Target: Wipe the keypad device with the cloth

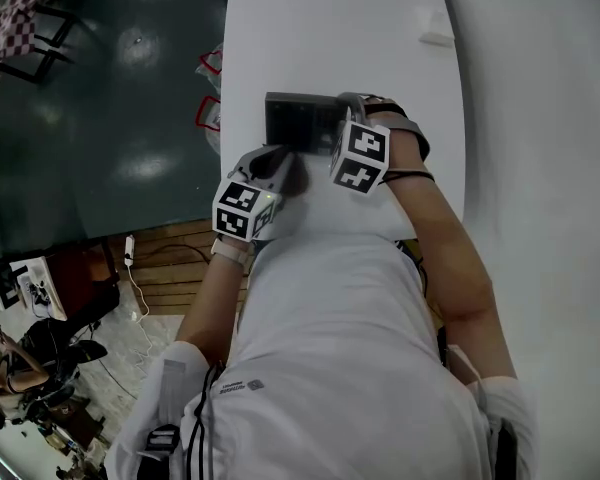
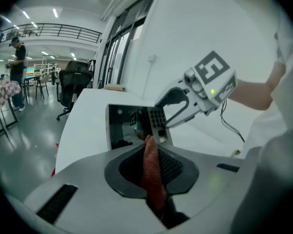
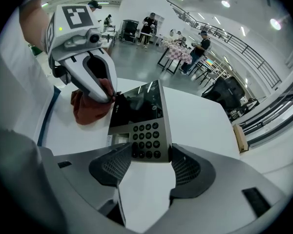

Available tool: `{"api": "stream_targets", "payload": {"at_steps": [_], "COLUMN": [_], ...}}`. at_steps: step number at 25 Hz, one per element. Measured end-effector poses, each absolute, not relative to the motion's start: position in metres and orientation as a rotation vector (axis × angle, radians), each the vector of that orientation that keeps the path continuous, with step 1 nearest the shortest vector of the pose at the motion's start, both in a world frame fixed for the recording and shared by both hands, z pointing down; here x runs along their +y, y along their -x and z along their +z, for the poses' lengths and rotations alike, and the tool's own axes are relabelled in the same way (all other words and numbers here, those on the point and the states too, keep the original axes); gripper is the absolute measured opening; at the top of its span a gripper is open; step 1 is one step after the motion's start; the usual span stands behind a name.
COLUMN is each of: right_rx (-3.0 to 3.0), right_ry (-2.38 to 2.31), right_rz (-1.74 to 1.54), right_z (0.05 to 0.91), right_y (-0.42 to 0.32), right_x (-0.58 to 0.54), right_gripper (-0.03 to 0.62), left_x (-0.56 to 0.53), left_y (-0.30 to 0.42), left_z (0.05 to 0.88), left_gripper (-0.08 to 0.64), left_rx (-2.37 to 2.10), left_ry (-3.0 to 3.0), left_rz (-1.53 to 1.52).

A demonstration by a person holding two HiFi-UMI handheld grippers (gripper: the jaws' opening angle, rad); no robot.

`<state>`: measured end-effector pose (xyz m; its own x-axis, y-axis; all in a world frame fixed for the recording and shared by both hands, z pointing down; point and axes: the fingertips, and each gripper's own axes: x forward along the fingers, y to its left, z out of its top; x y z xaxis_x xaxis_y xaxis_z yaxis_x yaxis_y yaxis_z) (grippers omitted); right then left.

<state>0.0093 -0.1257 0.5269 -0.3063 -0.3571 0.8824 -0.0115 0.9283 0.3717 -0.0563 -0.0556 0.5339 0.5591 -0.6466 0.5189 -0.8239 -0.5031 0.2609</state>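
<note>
1. Right gripper [image 3: 151,160] was clamped on the keypad device [image 3: 141,116]. Both jaw pads pressed the two long sides of the device at its key end. In the head view this gripper [image 1: 346,108] reached in over the right side of the device [image 1: 300,120].
2. Left gripper [image 2: 154,169] was closed tight on a reddish cloth [image 2: 151,172], which stood as a narrow fold between the pads. In the right gripper view, this gripper [image 3: 107,94] met the left edge of the device at its screen end.
3. White table [image 1: 330,28]: the device lay flat on it, near the table edge closest to the person. Bare tabletop extended well beyond the far side of the device.
4. Keypad device: a dark, flat, rectangular unit. A glossy screen panel occupied one end, and a block of round keys occupied the end held by the right gripper. In the left gripper view the device [image 2: 136,123] lay directly ahead of the jaws.
5. Cloth [image 3: 88,108]: the loose part was bunched on the table to the left of the device, touching its screen-end edge under the left gripper's jaws.
</note>
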Motion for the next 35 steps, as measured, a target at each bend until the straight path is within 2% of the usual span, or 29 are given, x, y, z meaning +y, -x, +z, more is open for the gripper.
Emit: {"api": "stream_targets", "payload": {"at_steps": [11,20,35], "right_rx": [-1.866,-1.865,-1.868], "right_ry": [-0.275,-0.269,-0.278], "right_rz": [-0.349,-0.344,-0.332], "right_z": [0.528,0.527,0.531], "right_y": [-0.01,-0.01,-0.011], "right_x": [-0.124,-0.124,-0.123], "right_gripper": [0.252,0.251,0.25], "left_x": [-0.113,-0.147,-0.137], "left_y": [0.05,0.05,0.049], "left_z": [0.452,0.476,0.495], "left_gripper": [0.035,0.035,0.035], "left_rx": [-1.315,-1.388,-1.427], "left_ry": [-2.455,-2.485,-2.511], "left_rz": [0.243,0.354,0.295]}}
